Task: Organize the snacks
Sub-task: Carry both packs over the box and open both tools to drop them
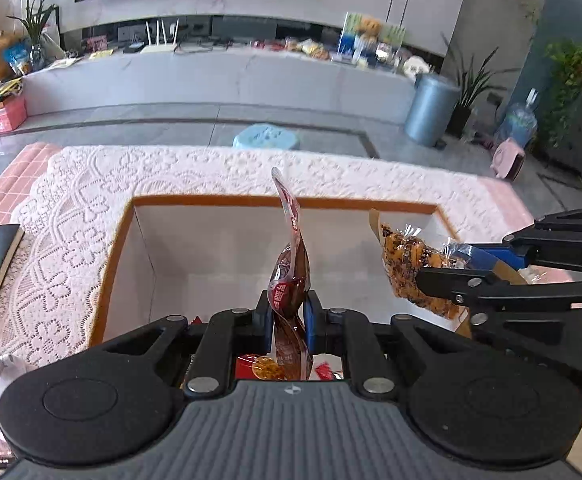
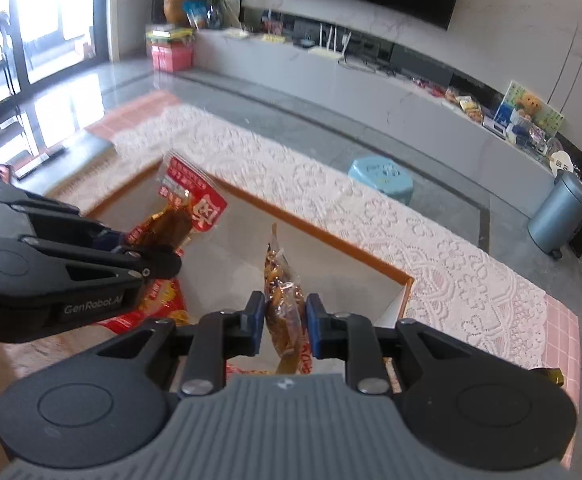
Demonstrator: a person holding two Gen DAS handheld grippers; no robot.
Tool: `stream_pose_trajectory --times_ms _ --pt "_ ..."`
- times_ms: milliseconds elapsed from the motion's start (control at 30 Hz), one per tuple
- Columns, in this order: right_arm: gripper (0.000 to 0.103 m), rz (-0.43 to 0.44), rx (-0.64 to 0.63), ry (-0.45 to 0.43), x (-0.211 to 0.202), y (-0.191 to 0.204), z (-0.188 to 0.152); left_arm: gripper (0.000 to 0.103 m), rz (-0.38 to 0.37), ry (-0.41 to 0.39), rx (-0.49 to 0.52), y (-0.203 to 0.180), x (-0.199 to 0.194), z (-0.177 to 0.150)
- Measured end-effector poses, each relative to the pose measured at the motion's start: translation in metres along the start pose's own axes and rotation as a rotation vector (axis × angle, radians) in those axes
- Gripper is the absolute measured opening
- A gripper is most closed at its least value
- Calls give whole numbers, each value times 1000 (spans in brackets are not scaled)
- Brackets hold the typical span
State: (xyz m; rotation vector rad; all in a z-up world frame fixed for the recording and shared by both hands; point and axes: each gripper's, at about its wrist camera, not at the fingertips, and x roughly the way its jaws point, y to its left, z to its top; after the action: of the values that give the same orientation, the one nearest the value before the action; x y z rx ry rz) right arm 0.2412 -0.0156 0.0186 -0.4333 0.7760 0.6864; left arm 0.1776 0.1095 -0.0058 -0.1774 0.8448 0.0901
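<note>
Red-brown sausage packet point(image 1: 289, 280) and orange clear-wrapped snack point(image 1: 411, 268), both upright over the white, wood-rimmed box point(image 1: 211, 240).

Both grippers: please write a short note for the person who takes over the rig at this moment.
Left gripper: shut on a red-brown snack pouch, held above the white box.
Right gripper: shut on an orange snack packet, also above the box.
Done: both snacks picked up; the part of the box in view looks empty.
Left: drop both in the box, then collect the red packets near it.
</note>
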Motion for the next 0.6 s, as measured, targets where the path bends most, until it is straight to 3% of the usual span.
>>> stream_pose_trajectory --times_ms 300,600 --pt "19 -106 -120 109 60 5 -5 16 -67 73 -28 13 36 -3" --pt "19 -93 -129 212 91 4 -17 16 -103 169 -44 20 57 -13"
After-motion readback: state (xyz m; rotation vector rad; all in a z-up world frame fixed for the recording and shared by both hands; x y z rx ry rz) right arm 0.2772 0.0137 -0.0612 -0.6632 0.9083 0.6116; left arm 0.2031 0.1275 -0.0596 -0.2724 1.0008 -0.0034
